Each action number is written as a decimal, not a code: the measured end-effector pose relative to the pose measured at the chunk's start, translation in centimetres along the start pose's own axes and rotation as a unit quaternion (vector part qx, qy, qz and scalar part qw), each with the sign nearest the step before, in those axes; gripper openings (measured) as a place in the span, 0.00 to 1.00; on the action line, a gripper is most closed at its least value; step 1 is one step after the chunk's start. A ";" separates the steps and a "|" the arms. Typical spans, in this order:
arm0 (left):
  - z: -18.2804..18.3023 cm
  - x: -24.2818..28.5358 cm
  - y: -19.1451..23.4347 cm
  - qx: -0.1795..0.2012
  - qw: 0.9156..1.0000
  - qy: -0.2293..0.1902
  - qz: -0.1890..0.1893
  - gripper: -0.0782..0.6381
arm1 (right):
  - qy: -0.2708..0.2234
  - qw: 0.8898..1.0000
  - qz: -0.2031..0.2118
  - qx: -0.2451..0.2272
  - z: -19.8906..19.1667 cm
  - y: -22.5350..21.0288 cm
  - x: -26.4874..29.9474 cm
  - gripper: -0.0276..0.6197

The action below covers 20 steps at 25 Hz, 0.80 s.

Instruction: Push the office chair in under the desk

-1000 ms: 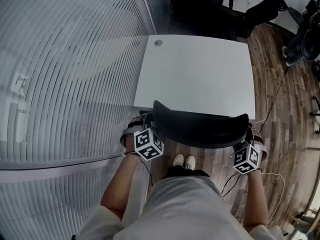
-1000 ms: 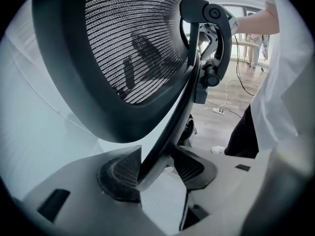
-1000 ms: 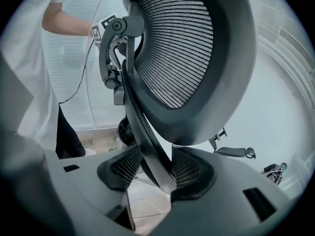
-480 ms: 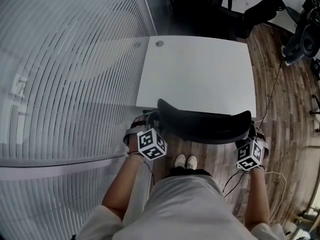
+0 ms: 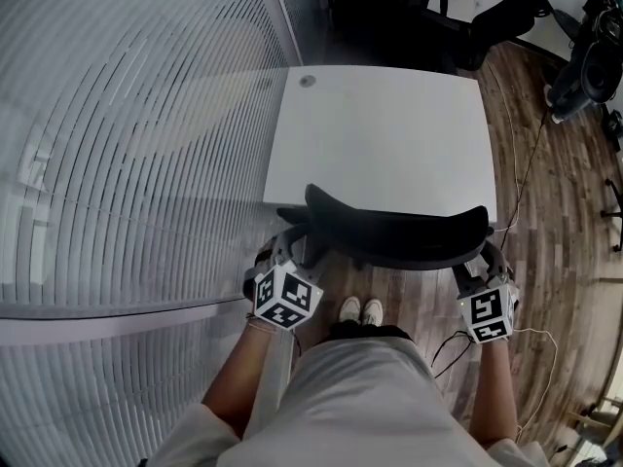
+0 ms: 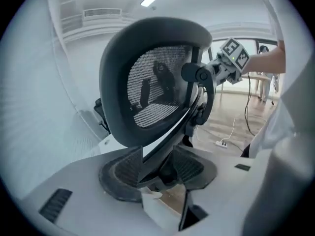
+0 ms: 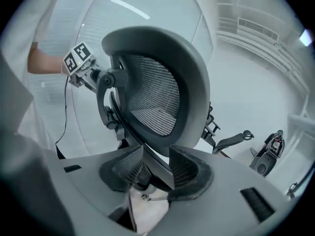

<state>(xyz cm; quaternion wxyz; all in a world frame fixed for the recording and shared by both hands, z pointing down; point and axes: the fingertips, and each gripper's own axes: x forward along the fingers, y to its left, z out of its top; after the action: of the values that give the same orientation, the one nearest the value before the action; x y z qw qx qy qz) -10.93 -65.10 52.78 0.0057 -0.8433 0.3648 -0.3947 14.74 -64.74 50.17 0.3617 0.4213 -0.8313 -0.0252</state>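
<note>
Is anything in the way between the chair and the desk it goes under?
Nothing I can see. The chair has its back right at the desk's near edge, with nothing between them. The desk's top hides the space underneath, so I can't check there.

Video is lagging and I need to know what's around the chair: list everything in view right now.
desk: one, white, straight ahead
office chair: one, black, mesh back, at the desk's near edge
other chairs: at least two, black, beyond the desk's far edge
slatted partition: one, grey-white, left of the desk
floor: brown wood, right of the desk
power strip: one, white, on the floor, in the left gripper view
shoes: two, white, behind the chair
left gripper: one, grey, jaws on the backrest's left edge
right gripper: one, grey, jaws on the backrest's right edge
</note>
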 end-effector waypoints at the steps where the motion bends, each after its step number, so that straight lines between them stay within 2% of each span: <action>1: 0.4 -0.5 -0.4 -0.015 1.000 -0.014 -0.004 0.40 | -0.012 1.000 -0.001 0.010 0.5 0.2 -0.5 0.31; 4: 2.3 -1.9 -1.4 -0.055 0.996 -0.061 -0.016 0.38 | -0.054 0.997 0.000 0.055 2.3 0.8 -2.0 0.27; 9: 6.2 -4.6 -2.9 -0.102 0.984 -0.143 -0.037 0.25 | -0.119 0.986 0.011 0.116 5.5 2.6 -4.5 0.21; 16: 10.8 -8.9 -5.3 -0.159 0.955 -0.238 -0.074 0.18 | -0.191 0.969 0.050 0.150 10.8 6.1 -7.7 0.15; 20: 12.0 -10.5 -5.6 -0.175 0.940 -0.286 -0.067 0.18 | -0.222 0.960 0.064 0.160 12.9 8.3 -8.4 0.12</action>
<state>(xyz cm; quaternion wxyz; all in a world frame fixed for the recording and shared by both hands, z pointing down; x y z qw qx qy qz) -3.95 -57.84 39.24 -0.0646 -0.9308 0.3536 -0.0663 4.27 -56.76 38.67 0.0965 0.4033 -0.9092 0.0381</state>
